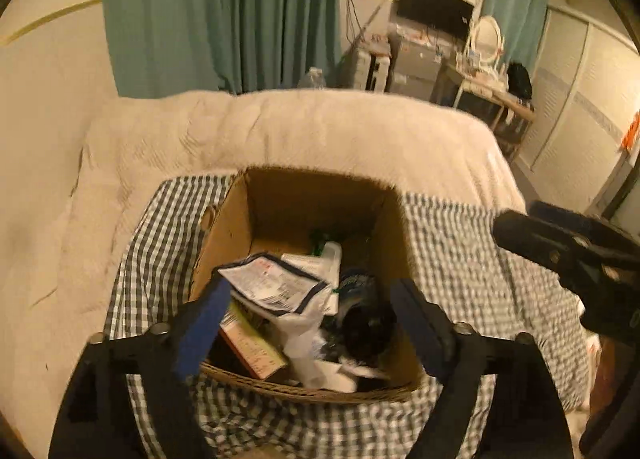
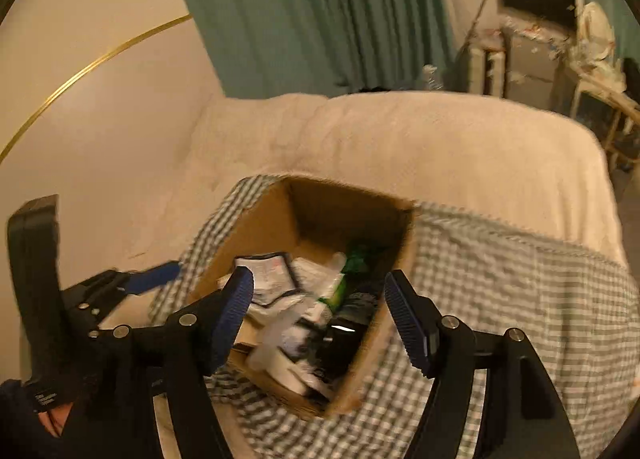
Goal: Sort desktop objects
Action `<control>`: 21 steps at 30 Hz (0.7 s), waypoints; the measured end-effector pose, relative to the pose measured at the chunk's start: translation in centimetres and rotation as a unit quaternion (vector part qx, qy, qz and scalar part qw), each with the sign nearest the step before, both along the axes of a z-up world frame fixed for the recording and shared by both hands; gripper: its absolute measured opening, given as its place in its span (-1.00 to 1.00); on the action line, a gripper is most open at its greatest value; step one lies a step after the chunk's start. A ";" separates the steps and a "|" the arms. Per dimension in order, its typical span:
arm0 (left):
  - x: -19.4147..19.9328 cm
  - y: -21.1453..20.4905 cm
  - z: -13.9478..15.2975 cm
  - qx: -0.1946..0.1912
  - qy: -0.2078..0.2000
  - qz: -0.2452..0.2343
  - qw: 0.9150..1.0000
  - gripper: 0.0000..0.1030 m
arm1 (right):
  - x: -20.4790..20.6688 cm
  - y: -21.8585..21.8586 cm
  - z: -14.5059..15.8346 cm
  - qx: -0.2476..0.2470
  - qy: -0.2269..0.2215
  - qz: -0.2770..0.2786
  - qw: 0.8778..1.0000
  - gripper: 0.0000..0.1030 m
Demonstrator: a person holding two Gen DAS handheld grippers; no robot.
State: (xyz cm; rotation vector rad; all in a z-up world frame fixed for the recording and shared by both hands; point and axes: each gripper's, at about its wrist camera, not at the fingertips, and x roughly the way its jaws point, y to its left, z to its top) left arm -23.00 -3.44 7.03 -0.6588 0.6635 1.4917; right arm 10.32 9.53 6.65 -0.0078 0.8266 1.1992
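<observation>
A brown cardboard box is sitting on the checked cloth, crammed with packets and a crumpled white wrapper. The left gripper and right gripper are both hanging spread above the box, pinching nothing, tilted down toward it.

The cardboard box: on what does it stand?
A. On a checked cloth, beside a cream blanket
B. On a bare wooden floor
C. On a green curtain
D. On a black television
A: the cardboard box stands on the checked cloth, which shows on both sides of it, and the cream blanket lies just behind it.
</observation>
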 end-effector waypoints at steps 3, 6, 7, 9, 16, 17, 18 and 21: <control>0.8 -0.8 1.9 0.010 -0.029 0.036 0.999 0.86 | 0.0 -2.9 1.4 -0.001 -0.029 -0.030 0.999 0.56; 1.2 -2.0 3.7 0.033 -0.054 0.063 0.996 1.00 | 0.1 -6.2 2.4 0.002 -0.057 -0.063 0.996 0.88; 1.2 -2.4 4.2 0.043 -0.062 0.074 0.994 1.00 | 0.0 -7.4 2.7 0.005 -0.063 -0.073 0.995 0.90; 1.6 -3.4 4.9 0.059 -0.073 0.091 0.991 1.00 | 0.2 -9.5 2.8 0.012 -0.057 -0.090 0.994 0.99; 3.3 -5.8 3.0 0.074 -0.024 0.104 0.992 1.00 | 1.9 -14.4 0.7 0.015 -0.023 -0.158 0.987 0.99; 3.4 -6.2 2.5 0.081 -0.022 0.103 0.991 1.00 | 2.0 -14.7 0.0 0.007 -0.024 -0.159 0.987 0.99; 3.7 -6.9 1.8 0.095 -0.013 0.099 0.990 1.00 | 2.2 -14.9 -0.7 -0.004 -0.025 -0.160 0.987 0.99; 4.4 -7.8 -0.5 0.114 0.010 0.103 0.988 1.00 | 2.2 -15.6 -3.4 -0.027 -0.020 -0.160 0.986 0.99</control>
